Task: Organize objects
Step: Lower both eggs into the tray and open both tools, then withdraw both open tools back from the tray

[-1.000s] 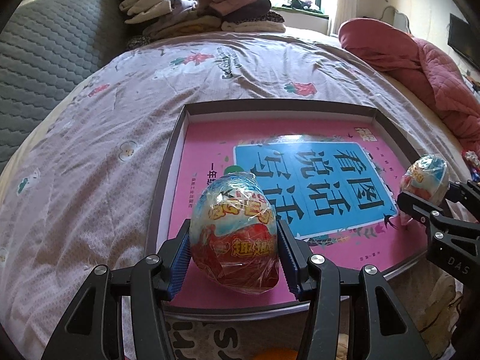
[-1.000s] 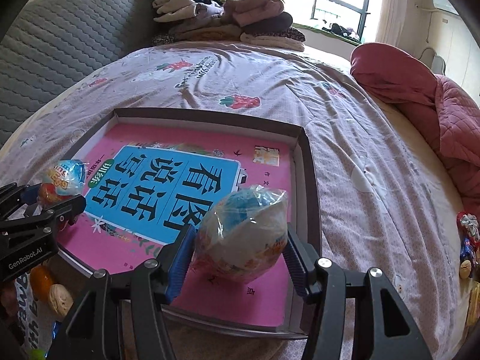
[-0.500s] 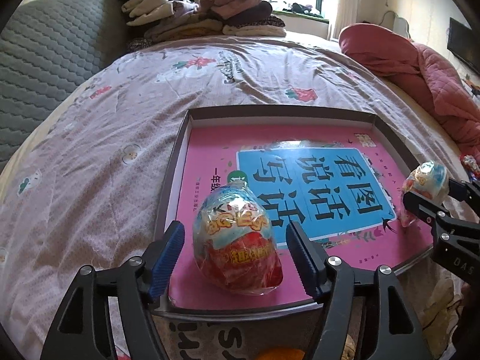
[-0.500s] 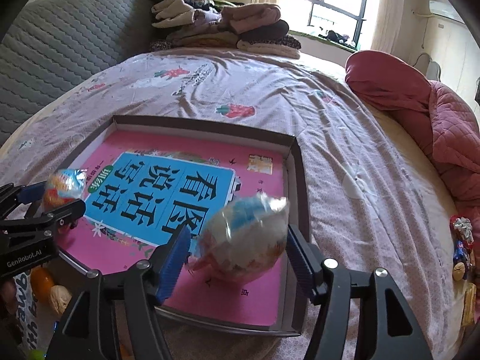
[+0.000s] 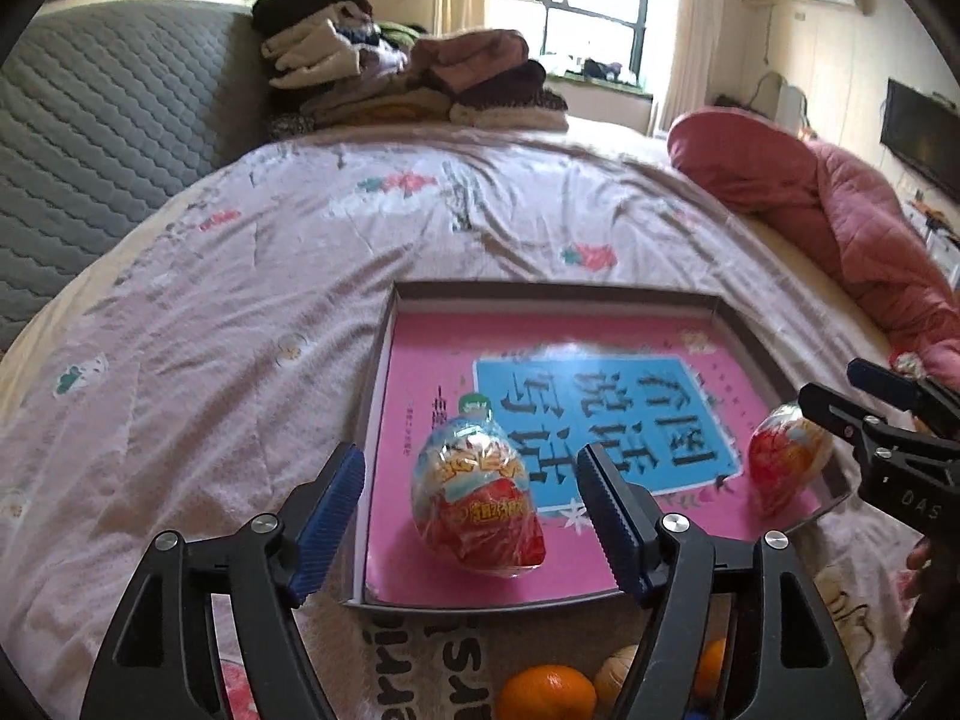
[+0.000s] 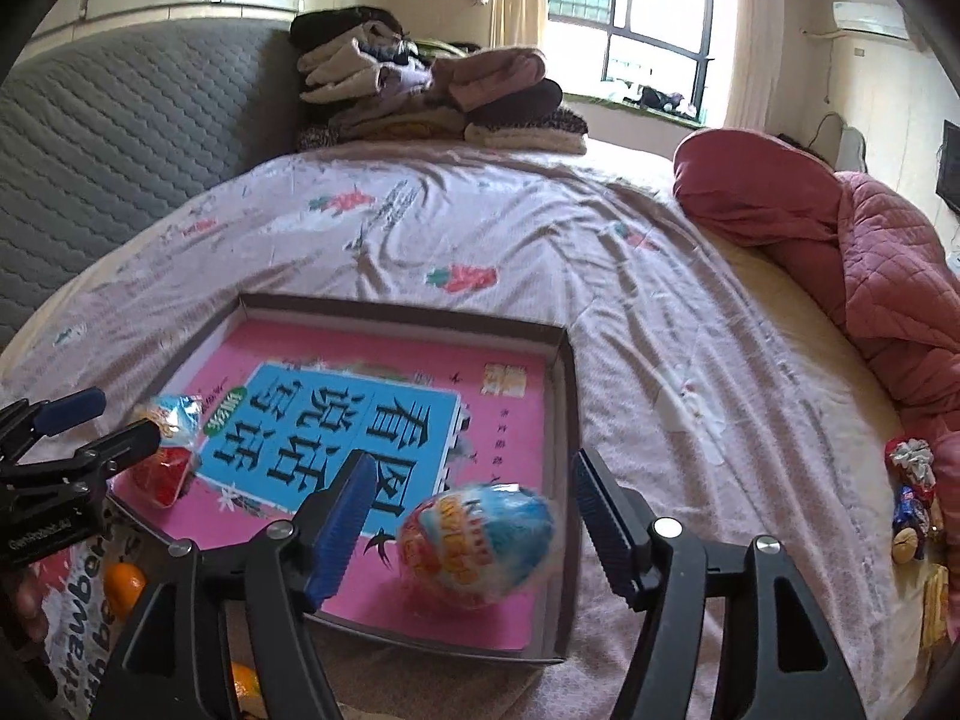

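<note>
On the bed's flowered sheet (image 5: 252, 312) lies a shallow grey tray (image 5: 375, 414) with a pink, blue-panelled book cover (image 5: 600, 420) filling its floor. Beyond the sheet's left edge rises the quilted grey headboard (image 5: 90, 132), and a stack of folded clothes (image 5: 408, 84) sits at the far end of the bed.

Near the tray's near-left corner, the first wrapped toy egg (image 5: 477, 507) stands on its broad end on the pink floor, its crinkled foil tip pointing away. The left gripper (image 5: 471, 516) hangs just above and behind it, jaws spread wide; they have just been opening, and the blue pads (image 5: 330, 516) stand clear of the egg on both sides, so the egg is released and sits in the gap without contact.

Toward the tray's near-right corner, the second wrapped toy egg (image 6: 480, 546) lies tipped on its side on the pink floor, close to the right wall; it looks slightly blurred. The right gripper (image 6: 474, 528) has likewise just been opening, and its jaws stand apart with neither pad touching the egg.

In front of the tray's near edge, a printed bag (image 5: 420, 648) holds oranges (image 5: 546, 693). Along the bed's right edge a pink quilt (image 6: 870, 264) is heaped, with small wrapped sweets (image 6: 912, 492) just beside it.
</note>
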The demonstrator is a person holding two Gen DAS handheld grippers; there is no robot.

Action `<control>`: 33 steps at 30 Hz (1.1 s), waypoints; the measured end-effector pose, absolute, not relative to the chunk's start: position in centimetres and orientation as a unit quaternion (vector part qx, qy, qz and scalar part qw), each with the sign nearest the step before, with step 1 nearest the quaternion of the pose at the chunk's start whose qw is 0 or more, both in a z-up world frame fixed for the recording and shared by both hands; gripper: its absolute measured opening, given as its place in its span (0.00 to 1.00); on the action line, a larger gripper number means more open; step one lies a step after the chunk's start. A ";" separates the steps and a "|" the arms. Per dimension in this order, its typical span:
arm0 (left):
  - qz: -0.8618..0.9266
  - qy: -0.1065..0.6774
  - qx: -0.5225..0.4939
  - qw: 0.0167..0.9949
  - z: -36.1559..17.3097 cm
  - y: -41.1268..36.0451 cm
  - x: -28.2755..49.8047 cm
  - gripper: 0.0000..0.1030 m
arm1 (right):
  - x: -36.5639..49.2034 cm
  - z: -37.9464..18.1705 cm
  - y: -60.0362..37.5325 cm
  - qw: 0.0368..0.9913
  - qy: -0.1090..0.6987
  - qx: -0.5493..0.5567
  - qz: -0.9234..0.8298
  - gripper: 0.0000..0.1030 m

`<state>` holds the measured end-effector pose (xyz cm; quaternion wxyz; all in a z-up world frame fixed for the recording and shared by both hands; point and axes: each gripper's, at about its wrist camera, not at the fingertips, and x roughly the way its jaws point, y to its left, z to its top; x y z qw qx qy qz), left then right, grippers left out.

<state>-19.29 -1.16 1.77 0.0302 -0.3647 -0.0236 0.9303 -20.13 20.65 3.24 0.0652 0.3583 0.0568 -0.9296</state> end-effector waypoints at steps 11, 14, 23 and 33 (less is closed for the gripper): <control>0.953 -0.009 -0.303 0.020 4.9 -1.9 -13.9 0.73 | -16.6 6.5 20.6 0.078 0.051 0.312 -0.946 0.65; 0.956 -0.009 -0.293 0.024 5.4 -2.0 -12.2 0.73 | -15.1 7.4 20.1 0.075 0.064 0.292 -0.951 0.65; 0.963 -0.017 -0.263 0.048 6.8 -1.9 -7.7 0.73 | -10.6 9.3 19.3 0.102 0.071 0.243 -0.962 0.65; 0.962 -0.016 -0.264 0.064 6.3 -1.1 -4.5 0.73 | -7.2 7.8 20.9 0.105 0.054 0.244 -0.963 0.65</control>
